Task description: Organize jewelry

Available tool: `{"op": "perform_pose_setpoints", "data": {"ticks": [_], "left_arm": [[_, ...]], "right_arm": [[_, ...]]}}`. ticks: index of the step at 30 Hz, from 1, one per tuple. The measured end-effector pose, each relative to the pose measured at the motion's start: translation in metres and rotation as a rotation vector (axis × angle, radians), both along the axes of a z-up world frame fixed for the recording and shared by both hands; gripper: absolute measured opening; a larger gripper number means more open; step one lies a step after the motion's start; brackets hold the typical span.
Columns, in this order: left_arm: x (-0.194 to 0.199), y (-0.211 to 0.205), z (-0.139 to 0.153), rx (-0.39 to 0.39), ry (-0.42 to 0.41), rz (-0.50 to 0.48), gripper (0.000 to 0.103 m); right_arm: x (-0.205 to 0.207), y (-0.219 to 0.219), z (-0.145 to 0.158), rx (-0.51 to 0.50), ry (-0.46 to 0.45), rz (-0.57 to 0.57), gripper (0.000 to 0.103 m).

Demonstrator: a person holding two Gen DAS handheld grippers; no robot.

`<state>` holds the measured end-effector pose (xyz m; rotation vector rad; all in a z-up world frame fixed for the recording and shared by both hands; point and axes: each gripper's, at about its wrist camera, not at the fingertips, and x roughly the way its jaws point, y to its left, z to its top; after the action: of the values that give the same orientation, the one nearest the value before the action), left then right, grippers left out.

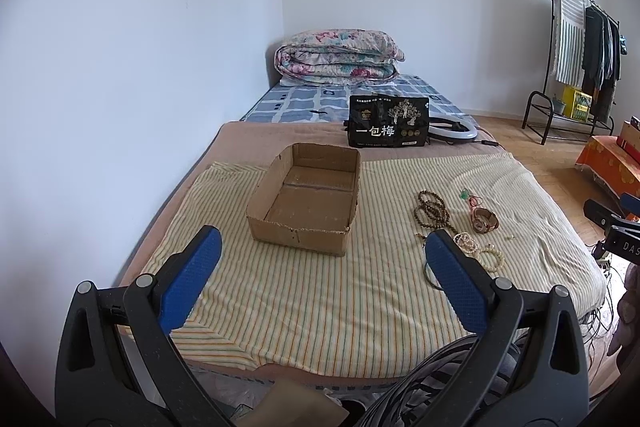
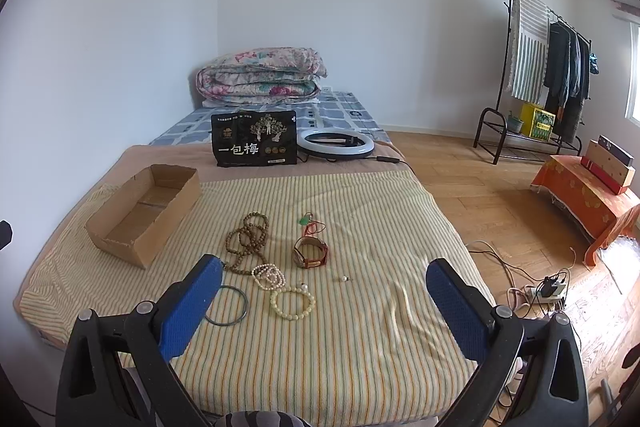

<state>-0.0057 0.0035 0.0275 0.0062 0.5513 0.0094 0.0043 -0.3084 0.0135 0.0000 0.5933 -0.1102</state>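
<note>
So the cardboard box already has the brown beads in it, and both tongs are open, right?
Not quite. The cardboard box has nothing in it; the right wrist view shows the brown beads lying on the striped cloth beside it. Both the left tongs and the right tongs are open.

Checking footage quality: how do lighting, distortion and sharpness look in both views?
Left wrist view: even soft daylight, dark fisheye corners, the open brown cardboard box sharp. Right wrist view: bright sun patch on the wooden floor, bowed walls, the white pearl bracelet clear.
</note>
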Motion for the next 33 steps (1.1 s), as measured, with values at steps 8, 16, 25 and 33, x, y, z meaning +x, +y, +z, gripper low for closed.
{"op": "perform_pose_setpoints", "data": {"ticks": [8, 16, 25, 33], "left_arm": [[-0.001, 0.001, 0.005, -0.001, -0.008, 0.002, 0.103], [-0.002, 0.001, 0.007, -0.001, -0.013, 0.001, 0.103], [-0.002, 0.000, 0.011, -0.006, -0.016, 0.002, 0.103], [-0.003, 0.000, 0.011, -0.005, -0.017, 0.001, 0.103]], "right_arm": [[0.000, 0.002, 0.001, -0.006, -0.008, 0.006, 0.103], [0.000, 0.002, 0.000, -0.008, -0.007, 0.004, 0.103], [-0.001, 0.002, 0.000, -0.011, -0.009, 0.004, 0.103], [-0.001, 0.003, -0.001, -0.010, -0.008, 0.004, 0.103]]}}
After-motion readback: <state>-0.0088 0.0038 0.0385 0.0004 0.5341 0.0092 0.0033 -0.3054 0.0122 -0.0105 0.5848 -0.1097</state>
